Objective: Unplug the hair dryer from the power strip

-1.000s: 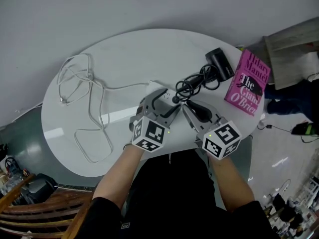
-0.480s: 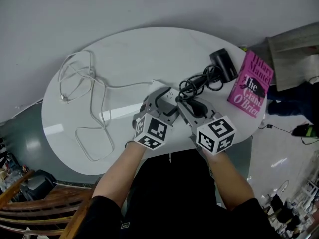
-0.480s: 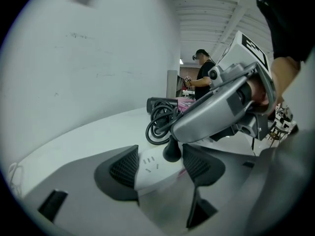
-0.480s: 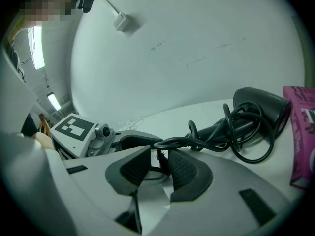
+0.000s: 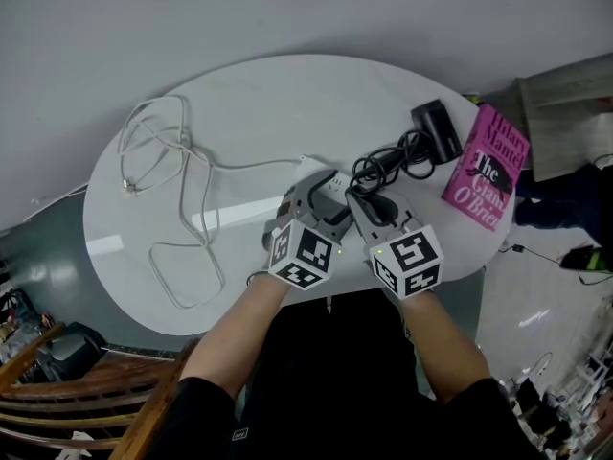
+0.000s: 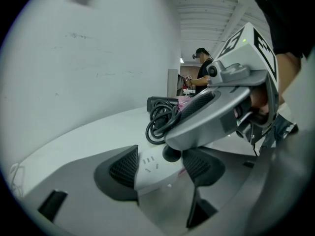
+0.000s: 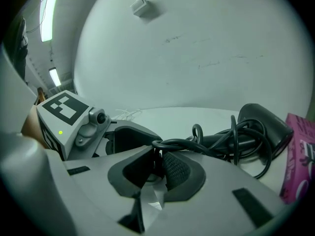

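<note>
The white power strip (image 5: 329,186) lies near the table's middle, and my left gripper (image 5: 322,195) is shut on its body (image 6: 150,167), one pad on each side. The black plug (image 6: 171,154) stands on the strip's top face. My right gripper (image 5: 356,199) is shut on that plug (image 7: 156,162), crossing over the left gripper. The black cord (image 5: 391,164) runs from the plug in loose coils to the black hair dryer (image 5: 437,128), which lies at the table's far right. From the right gripper view the hair dryer (image 7: 261,119) rests behind its coiled cord (image 7: 221,137).
A pink book (image 5: 486,168) lies at the table's right edge beside the dryer. The strip's long white cable (image 5: 182,175) loops over the left half of the white oval table (image 5: 239,94). A person stands far off in the room (image 6: 201,73).
My right gripper has moved left, in over the strip, and its jaws have shut on the plug. The left gripper has stayed shut on the strip.
</note>
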Demonstrator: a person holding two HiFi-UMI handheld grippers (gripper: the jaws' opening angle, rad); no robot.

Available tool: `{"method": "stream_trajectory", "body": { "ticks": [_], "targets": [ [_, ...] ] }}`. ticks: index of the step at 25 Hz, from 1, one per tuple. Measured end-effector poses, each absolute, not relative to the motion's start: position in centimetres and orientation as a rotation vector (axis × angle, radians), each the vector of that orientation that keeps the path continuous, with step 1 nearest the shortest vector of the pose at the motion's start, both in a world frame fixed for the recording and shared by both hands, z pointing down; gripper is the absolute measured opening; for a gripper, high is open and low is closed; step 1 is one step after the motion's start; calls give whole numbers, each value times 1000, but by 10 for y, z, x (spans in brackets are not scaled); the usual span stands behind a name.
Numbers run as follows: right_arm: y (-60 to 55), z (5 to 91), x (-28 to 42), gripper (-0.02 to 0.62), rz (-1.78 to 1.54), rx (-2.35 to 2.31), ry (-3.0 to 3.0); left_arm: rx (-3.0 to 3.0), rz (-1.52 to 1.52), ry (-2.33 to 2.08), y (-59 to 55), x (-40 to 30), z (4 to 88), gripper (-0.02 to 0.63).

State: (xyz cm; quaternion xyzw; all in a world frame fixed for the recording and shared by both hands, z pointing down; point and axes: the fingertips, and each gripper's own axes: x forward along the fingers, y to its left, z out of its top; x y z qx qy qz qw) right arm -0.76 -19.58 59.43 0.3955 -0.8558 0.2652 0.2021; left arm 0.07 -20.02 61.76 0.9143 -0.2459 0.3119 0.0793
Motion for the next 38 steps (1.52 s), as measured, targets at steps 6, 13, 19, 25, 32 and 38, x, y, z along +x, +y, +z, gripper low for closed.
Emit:
{"method": "stream_trajectory", "body": {
  "ticks": [6,13,19,25,32,38],
  "targets": [
    [-200,594,-10,61,721,1106,-2382,2720,942,-742,-204,-1,618,284],
    [-197,593,-7,59,876,1090,-2438,2703,926,-770,-202,-1,619,284],
    [-200,593,-7,58,945,1084,-2423,2702,932,-782,-201,-1,619,278],
    [-204,592,-9,58,955,1063,-2395,2685,921,-810,-206,-3,619,278],
    [-200,588,-7,57,1028,1058,-2424,2686,881,-789,-205,-4,616,278],
    [-202,592,-9,55,1088,1069,-2398,2683,972,-753,-201,-2,620,276]
  ]
}}
